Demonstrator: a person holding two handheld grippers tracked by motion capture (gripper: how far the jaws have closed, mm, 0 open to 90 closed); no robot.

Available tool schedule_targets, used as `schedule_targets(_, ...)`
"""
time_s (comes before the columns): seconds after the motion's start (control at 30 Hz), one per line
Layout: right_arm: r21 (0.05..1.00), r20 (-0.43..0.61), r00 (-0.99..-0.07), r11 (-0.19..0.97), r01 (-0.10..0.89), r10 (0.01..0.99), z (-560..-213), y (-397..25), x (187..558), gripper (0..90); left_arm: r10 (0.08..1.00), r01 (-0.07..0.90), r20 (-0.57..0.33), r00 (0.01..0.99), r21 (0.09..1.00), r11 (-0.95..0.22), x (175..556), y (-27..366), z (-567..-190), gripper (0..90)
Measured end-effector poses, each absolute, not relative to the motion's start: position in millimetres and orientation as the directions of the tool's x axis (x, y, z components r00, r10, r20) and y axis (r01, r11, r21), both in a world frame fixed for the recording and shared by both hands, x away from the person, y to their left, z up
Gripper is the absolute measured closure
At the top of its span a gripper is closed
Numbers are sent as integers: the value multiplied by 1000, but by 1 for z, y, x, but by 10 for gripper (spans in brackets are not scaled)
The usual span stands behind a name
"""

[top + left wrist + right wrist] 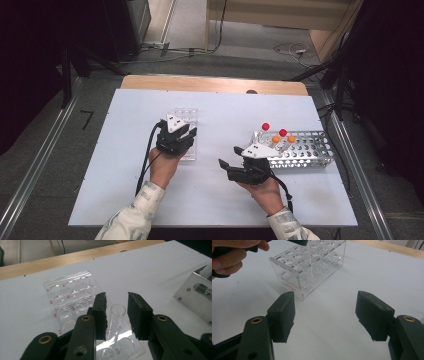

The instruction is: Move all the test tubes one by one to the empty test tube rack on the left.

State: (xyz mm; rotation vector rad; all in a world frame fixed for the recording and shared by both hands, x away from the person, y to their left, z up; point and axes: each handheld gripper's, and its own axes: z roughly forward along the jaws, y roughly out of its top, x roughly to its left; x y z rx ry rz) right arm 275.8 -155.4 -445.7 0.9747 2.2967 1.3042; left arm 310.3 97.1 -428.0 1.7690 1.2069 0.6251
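A clear acrylic tube rack [186, 114] with red hole labels lies on the white table. An uncapped clear tube [117, 315] stands in one of its near holes. My left gripper [116, 296] sits low over the rack [67, 287] with a jaw on each side of the tube, and a small gap shows on both sides, so it is open. My right gripper [230, 156] is held above bare table to the right of the rack, wide open and empty. In the right gripper view this gripper [325, 296] faces the acrylic rack [309, 272].
A perforated metal rack [305, 150] stands at the right and holds tubes with red caps [265, 126] and orange caps [275, 139]. Its end plate [192, 290] appears in the left gripper view. A wooden strip [215, 84] borders the table's far edge.
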Motion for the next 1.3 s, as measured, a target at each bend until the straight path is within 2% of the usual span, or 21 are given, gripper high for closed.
schedule_targets(0.13,848,52,-714,347,401,698,-445,-156,274,308,908,477,-106,406,872,-111,308,100,-424,550)
schedule_targets(0.2,848,50,-716,349,399,697,-444,-157,273,309,910,485,-117,398,869,-100,306,100,-423,421)
schedule_targets(0.3,850,51,-718,348,396,694,-443,-161,270,308,916,482,-110,386,871,-99,303,99,-421,285)
schedule_targets(0.37,851,46,-717,348,392,695,-441,-164,267,309,916,481,-114,385,872,-93,302,99,-419,247)
schedule_targets(0.9,869,41,-674,307,389,737,-428,-223,234,309,912,459,-102,398,883,-102,290,98,-414,166)
schedule_targets(1.3,864,34,-588,273,424,808,-439,-253,247,336,905,445,-90,415,888,-116,278,101,-416,161)
